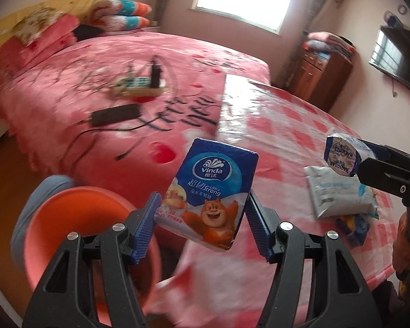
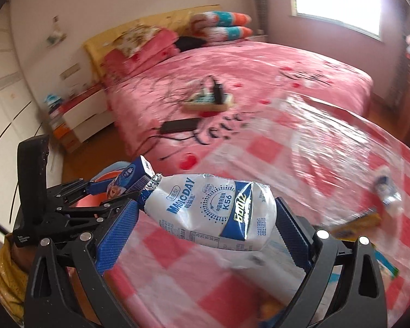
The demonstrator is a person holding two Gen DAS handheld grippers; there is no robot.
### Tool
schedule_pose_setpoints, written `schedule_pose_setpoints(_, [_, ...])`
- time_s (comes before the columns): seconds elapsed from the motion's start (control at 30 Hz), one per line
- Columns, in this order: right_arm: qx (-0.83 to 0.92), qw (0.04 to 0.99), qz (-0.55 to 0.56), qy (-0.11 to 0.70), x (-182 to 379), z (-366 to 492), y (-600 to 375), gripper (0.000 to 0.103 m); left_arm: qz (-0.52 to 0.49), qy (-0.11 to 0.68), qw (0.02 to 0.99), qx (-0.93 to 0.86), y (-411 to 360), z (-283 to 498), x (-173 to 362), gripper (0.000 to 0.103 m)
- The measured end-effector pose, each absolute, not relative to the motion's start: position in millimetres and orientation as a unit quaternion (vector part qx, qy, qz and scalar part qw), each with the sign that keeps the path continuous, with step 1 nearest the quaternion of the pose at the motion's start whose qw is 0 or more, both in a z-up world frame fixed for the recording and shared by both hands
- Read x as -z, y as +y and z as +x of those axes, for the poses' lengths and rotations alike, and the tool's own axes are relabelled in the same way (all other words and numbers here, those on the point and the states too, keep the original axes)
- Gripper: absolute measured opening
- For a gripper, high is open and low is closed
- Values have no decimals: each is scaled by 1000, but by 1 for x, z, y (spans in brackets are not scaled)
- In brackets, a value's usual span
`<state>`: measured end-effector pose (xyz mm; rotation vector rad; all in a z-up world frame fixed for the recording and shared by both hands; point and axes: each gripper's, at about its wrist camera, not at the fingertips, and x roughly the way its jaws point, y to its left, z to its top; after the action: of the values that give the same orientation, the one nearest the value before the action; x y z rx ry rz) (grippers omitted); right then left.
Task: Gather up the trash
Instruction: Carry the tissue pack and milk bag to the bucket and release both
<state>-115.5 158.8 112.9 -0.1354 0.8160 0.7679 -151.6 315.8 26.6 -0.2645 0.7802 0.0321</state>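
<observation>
Now left gripper (image 1: 201, 220) jaws clamp the tissue pack (image 1: 214, 191) beside the orange bin (image 1: 68, 207); right gripper (image 2: 205, 222) jaws clamp the pouch (image 2: 216, 210).

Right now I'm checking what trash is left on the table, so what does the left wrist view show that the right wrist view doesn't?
Only the left wrist view shows the wall TV and wooden cabinet.

Only the right wrist view shows a small crumpled wrapper and yellow packet on the checked tablecloth.

Both show the Vinda tissue pack in the left gripper, the Magicday pouch in the right gripper, and the orange bin.
</observation>
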Motion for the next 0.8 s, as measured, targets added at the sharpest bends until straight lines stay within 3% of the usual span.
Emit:
schedule_pose_setpoints(0.53, [-485,764,-120,408,-71,-149,324,96,-188,410,881,-142,424,-218,26,64])
schedule_pose_setpoints(0.57, [-482,763,-121,413,-65,-148,331,96,-189,413,879,-147,427,-219,30,66])
schedule_pose_setpoints(0.63, [-479,758,-123,425,-55,-146,340,97,-188,419,873,-165,433,-222,36,80])
schedule_pose_setpoints(0.8, [-485,747,-91,446,-40,-139,339,97,-186,423,865,-197,442,-229,46,89])
